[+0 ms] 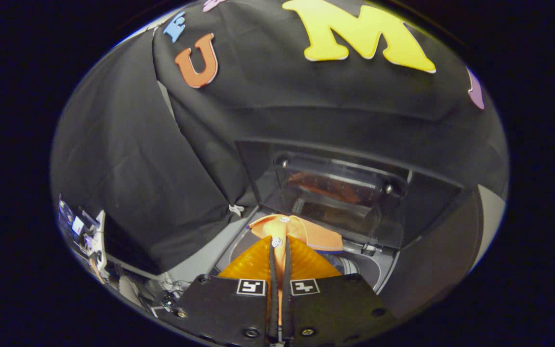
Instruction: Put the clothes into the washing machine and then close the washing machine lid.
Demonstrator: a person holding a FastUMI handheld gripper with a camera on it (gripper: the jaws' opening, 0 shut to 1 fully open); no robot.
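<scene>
Tongs are closed: both orange fingers sit nearly together and pinch a fold of the orange garment, which shows in the narrow slit between them and spreads just beyond the tips.

Landmark: the washing machine. The garment hangs over its round drum opening, on the near side of the raised lid. The lid stands upright at the back of the opening, and its glossy panel reflects some of the orange cloth.

Step in hand, as judged: loading. The garment is above the opening but not yet released into the drum.

Next move calls for lowering the tongs into the opening, parting the fingers so the cloth drops clear of the rim, then reaching behind the lid's top edge to swing it down.

Hidden or unclear: the drum interior is covered by the garment and fingers. How much cloth hangs below the tongs cannot be told. Small clutter left of the machine is too distorted to identify.
</scene>
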